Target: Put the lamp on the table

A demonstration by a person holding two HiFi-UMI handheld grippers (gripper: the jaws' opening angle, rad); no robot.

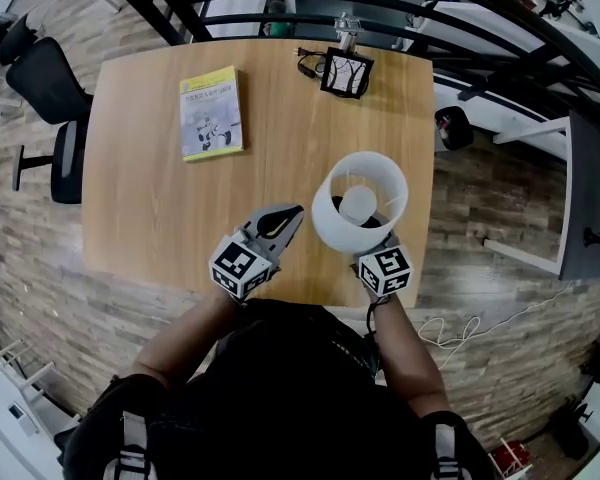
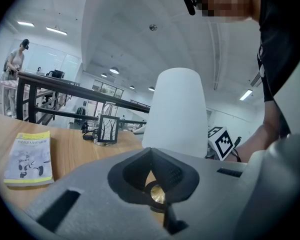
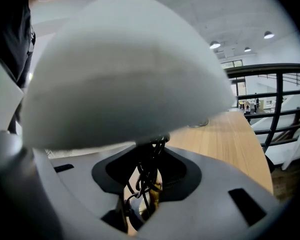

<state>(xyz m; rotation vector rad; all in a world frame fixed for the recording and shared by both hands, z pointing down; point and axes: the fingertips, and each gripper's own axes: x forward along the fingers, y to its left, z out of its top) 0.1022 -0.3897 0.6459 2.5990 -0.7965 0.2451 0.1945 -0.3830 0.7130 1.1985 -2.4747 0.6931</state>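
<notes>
Head view: white-shaded lamp [image 1: 360,203] over the near right part of the wooden desk [image 1: 140,188], clamped low down by the right gripper [image 1: 378,242], just under the shade. Left gripper [image 1: 286,218] just beside the lamp on the left, closed to a point, holding nothing. Farther off on the desk, a yellow booklet [image 1: 211,113] lying flat at the left and a small picture frame [image 1: 346,73] upright near the far edge. Black office chair [image 1: 50,88] off the desk's left side.

Left gripper view: jaws pressed together, nothing between them. Lamp shade [image 2: 176,111] upright straight ahead, the right gripper's marker cube [image 2: 223,140] just to its right. Booklet at the left, frame farther back, dark railing [image 2: 50,81] behind, a person [image 2: 12,74] standing far off.

Right gripper view: jaws squeezed on the lamp's thin stem, with black cord [image 3: 149,171] wound about it there. Shade filling the upper picture. Foot of the lamp out of sight, so no telling whether touching the desk.
</notes>
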